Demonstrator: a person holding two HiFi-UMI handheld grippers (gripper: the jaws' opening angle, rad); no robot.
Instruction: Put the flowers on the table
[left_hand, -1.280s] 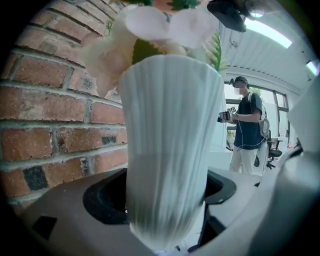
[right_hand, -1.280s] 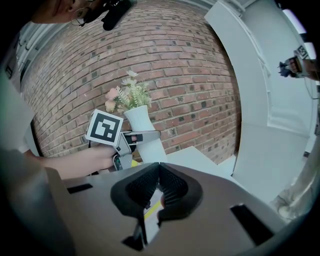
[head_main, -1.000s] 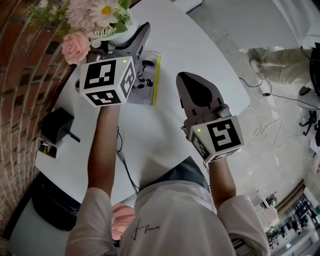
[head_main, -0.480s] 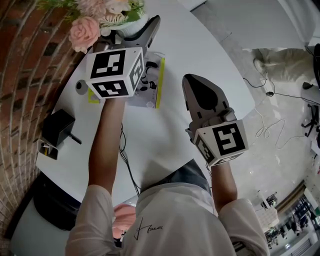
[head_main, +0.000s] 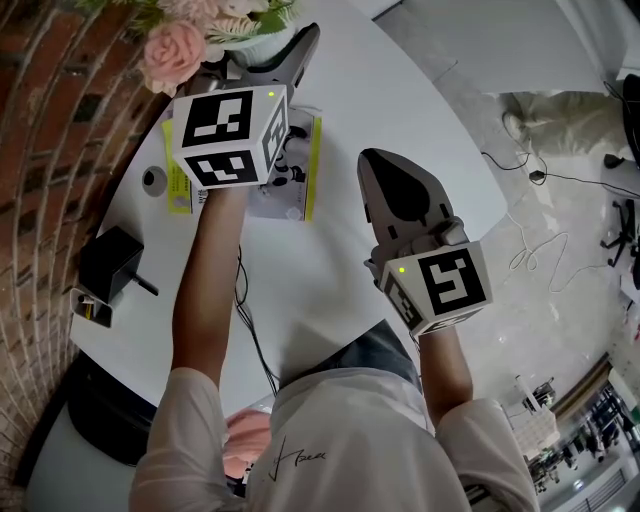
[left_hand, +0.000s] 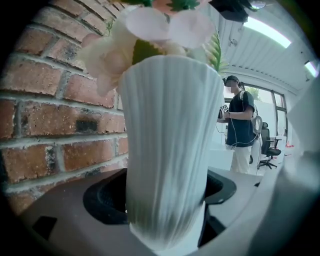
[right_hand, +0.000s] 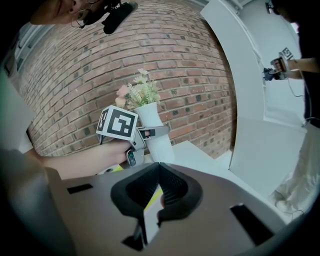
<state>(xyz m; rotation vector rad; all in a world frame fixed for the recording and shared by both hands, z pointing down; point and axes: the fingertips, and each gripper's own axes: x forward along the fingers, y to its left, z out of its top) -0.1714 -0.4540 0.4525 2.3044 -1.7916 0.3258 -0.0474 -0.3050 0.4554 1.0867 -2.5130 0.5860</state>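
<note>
- The left claw (head_main: 285, 50) is clamped on a white ribbed vase (left_hand: 170, 140). The 2 dark pads press on its sides, low on the body.
- The flowers (head_main: 190, 45), pink and pale blooms with some green, stand in that vase at the far left end of the worktop (head_main: 350, 110), close to the brick wall (left_hand: 45, 95).
- From the right gripper view, the vase stands upright or nearly so above the white surface. Its foot is hidden behind the right claw's body, so I cannot tell whether it touches the worktop or hangs just over it.
- The right claw (right_hand: 159, 167) has its 2 jaws together at the tips with nothing between them. It hovers over the middle of the worktop, well apart from the vase.
- Near the vase lies a flat yellow-edged pack (head_main: 295, 165), partly under the left claw's marker cube. A black box (head_main: 108, 262) sits further back along the wall side.
- Progress, as a judgement: the vase is gripped and positioned over the worktop, so the carrying part looks about done.
- Left to do: settle the foot flat on a bare patch beside the yellow-edged pack, part the left claw, and draw it back without nudging the tall, narrow vase, which could tip.
</note>
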